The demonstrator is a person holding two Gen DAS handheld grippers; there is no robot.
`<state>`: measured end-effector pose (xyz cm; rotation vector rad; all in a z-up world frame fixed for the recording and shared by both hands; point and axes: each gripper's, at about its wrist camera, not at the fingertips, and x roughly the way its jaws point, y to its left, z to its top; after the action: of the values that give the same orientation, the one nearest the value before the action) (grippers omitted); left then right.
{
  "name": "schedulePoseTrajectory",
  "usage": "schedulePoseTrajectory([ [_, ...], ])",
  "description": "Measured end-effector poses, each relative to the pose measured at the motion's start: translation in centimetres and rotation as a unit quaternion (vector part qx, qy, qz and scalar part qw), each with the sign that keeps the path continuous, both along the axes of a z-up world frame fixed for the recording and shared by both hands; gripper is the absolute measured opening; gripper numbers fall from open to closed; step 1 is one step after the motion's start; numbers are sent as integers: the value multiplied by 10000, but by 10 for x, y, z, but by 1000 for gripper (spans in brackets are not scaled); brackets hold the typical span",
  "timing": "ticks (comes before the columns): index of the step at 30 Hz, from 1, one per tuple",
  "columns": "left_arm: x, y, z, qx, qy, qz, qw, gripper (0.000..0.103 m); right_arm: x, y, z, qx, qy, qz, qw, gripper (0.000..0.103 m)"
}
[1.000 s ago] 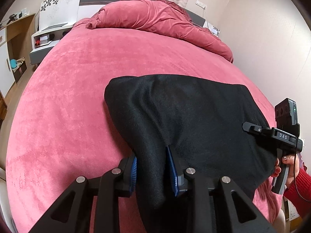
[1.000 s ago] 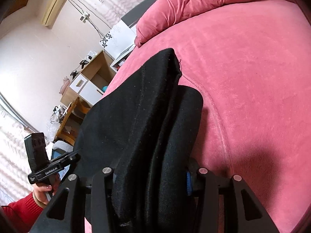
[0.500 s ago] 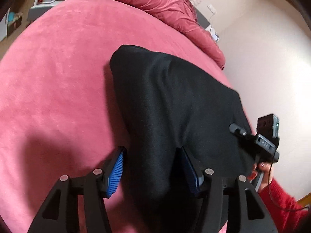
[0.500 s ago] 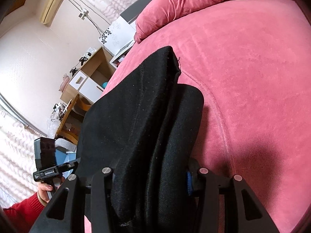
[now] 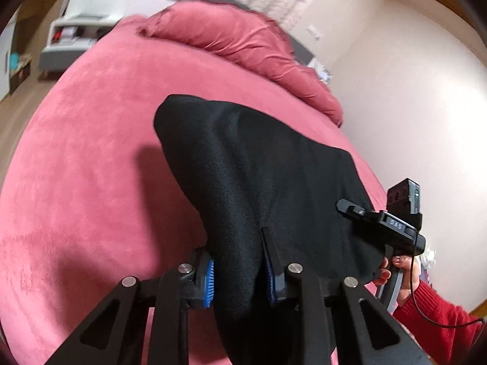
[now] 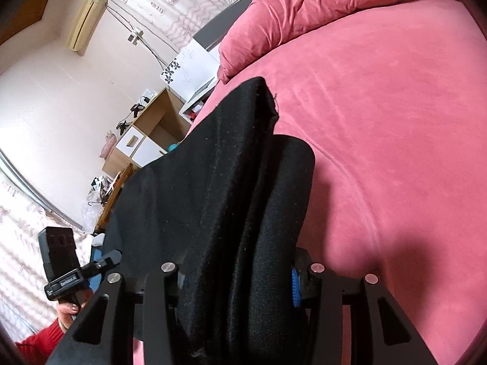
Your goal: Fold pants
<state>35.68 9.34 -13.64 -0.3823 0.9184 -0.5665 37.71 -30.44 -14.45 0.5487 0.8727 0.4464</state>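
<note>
The black pants (image 5: 258, 167) hang folded between my two grippers above the pink bed (image 5: 85, 152). My left gripper (image 5: 240, 270) is shut on a thick bunch of the cloth, which covers the blue pads. My right gripper (image 6: 237, 279) is shut on the other end of the pants (image 6: 219, 182), with several layers draped over its fingers. The right gripper's body (image 5: 395, 222) shows at the right of the left wrist view, and the left gripper's body (image 6: 67, 273) at the lower left of the right wrist view. The far fold rests near the bed surface.
A rumpled pink duvet (image 5: 243, 42) lies along the head of the bed. A white nightstand (image 5: 76, 30) and a wooden desk with drawers (image 6: 143, 140) stand to the left of the bed. A cream wall (image 5: 411, 106) is on the right.
The left gripper has closed tighter on the cloth and lifted, tilting back so more of the room shows. The pants are raised a little. The right gripper holds steady.
</note>
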Motion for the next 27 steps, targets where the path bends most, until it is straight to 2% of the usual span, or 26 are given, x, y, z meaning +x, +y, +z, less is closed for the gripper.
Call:
schedulePoseTrajectory([
  [2, 4, 5, -18, 106, 155, 20, 9998, 27, 9, -1, -14, -10, 354, -71, 9993, 48],
  [5, -2, 6, -37, 208, 140, 111, 9996, 36, 8, -3, -20, -98, 456, -192, 9987, 64],
  [7, -8, 15, -39, -14, 196, 313, 9993, 39, 3, -3, -17, -203, 465, -268, 9984, 65],
  [9, -21, 22, -31, 77, 194, 620, 9979, 42, -6, -6, -5, -403, 448, -538, 9967, 67],
  [11, -38, 24, -13, 382, -174, 814, 9958, 41, -22, -7, 17, -755, 230, -900, 9928, 68],
  [13, -65, 18, 15, 873, -860, 940, 9880, 39, -46, 4, 44, -1459, -226, -1150, 9823, 68],
  [14, -79, 11, 28, 974, -1213, 843, 9842, 39, -59, 14, 58, -1821, -490, -1234, 9743, 66],
  [16, -95, -5, 41, 1023, -1501, 583, 9816, 39, -83, 39, 79, -2442, -1020, -1313, 9554, 60],
  [17, -99, -18, 44, 1061, -1511, 406, 9820, 39, -93, 58, 86, -2684, -1268, -1198, 9474, 56],
  [19, -98, -40, 39, 1142, -1356, 154, 9840, 39, -97, 86, 87, -2896, -1413, -842, 9429, 54],
  [20, -94, -53, 33, 1276, -1242, 51, 9840, 39, -94, 96, 85, -2899, -1351, -647, 9453, 53],
  [22, -93, -67, 19, 1531, -1092, -39, 9821, 39, -86, 108, 70, -2862, -1060, -430, 9513, 41],
  [23, -93, -72, 11, 1734, -1005, -81, 9797, 39, -82, 110, 65, -2891, -969, -411, 9515, 38],
  [25, -93, -77, 5, 1859, -1017, -88, 9773, 41, -74, 105, 44, -3195, -634, -493, 9442, 35],
  [27, -96, -74, 1, 1772, -974, -88, 9793, 41, -73, 95, 30, -3252, -436, -642, 9424, 3],
])
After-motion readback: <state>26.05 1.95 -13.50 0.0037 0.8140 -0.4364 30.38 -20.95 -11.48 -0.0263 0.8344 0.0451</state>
